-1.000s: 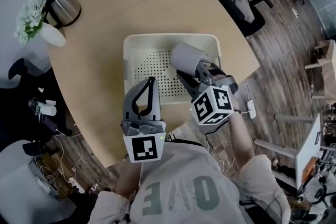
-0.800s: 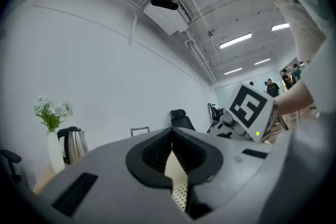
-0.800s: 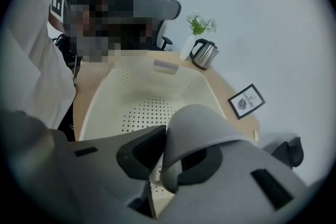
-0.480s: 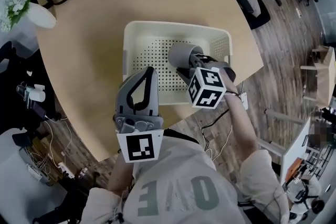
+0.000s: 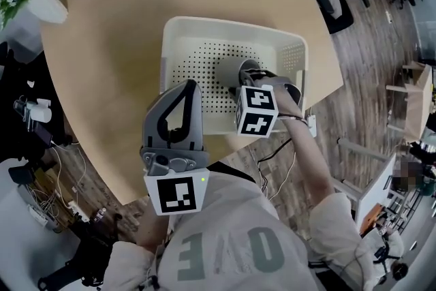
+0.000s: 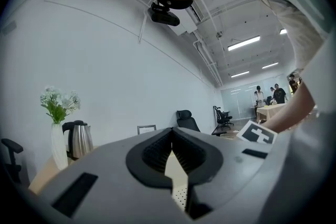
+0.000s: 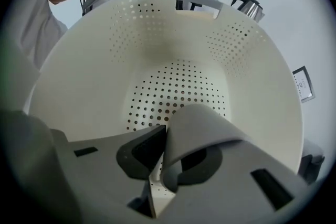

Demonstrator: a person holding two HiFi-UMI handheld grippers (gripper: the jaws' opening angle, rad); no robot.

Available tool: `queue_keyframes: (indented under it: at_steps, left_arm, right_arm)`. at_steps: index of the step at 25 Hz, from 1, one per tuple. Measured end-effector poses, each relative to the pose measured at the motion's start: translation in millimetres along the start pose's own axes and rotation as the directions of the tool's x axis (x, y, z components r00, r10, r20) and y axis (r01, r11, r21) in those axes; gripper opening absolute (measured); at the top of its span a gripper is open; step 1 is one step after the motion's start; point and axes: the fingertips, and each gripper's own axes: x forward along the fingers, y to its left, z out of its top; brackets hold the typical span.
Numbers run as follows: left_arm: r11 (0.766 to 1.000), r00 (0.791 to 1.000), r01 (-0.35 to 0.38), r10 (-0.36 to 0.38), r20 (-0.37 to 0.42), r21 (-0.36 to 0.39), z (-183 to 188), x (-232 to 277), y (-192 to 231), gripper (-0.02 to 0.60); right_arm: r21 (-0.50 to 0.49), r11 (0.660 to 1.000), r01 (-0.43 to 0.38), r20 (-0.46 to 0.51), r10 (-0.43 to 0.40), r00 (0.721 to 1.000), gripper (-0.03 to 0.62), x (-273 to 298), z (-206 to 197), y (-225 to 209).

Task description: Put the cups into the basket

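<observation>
Jaws of the right gripper (image 7: 164, 157) clamp the cup (image 7: 195, 122) inside the basket (image 5: 178, 37); left gripper (image 6: 172, 150), jaws together, near its rim.

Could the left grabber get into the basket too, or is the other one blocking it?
Probably yes. The left gripper hovers by the basket's near rim, jaws shut and empty. The right gripper, holding the cup, fills only the middle and right of the basket, so the left side looks free.

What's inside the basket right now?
One grey cup, its wall clamped in the right hand-held gripper, low over the basket's perforated floor. No other cup shows. The floor beneath the cup and gripper is covered, so contact cannot be confirmed.
</observation>
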Motion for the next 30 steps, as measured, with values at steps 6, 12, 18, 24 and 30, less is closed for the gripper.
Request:
queue_keyframes:
  at_steps: [6, 12, 18, 24, 30]
  left_arm:
    - [1.0, 1.0, -0.029, 0.029, 0.0, -0.007, -2.6, -4.0, 7.6, 0.009]
    - [0.998, 0.998, -0.061, 0.061, -0.005, -0.007, -0.3, -10.3, 17.7, 0.009]
    - [0.998, 0.998, -0.07, 0.07, -0.002, 0.0, 2.5, -16.4, 17.5, 0.009]
    - [0.998, 0.998, -0.066, 0.066, 0.011, -0.001, 7.4, -20.0, 15.2, 0.009]
    - [0.999, 0.998, -0.052, 0.052, 0.022, -0.001, 14.2, -22.7, 8.5, 0.009]
  right_arm:
    - [-0.033, 0.999, -0.021, -0.086, 0.018, 0.996, 0.054, 3.1, -13.1, 3.4]
    - [-0.009, 0.998, -0.063, -0.065, 0.062, 0.996, 0.054, 0.0, -6.9, 10.4]
    - [0.056, 0.997, -0.044, -0.009, 0.044, 0.999, 0.138, -11.8, 10.1, 5.9]
    - [0.076, 0.997, -0.017, 0.014, 0.016, 1.0, 0.138, -27.0, 15.5, 0.8]
    - [0.087, 0.996, 0.02, 0.045, -0.024, 0.999, 0.138, -56.4, 21.5, -0.2]
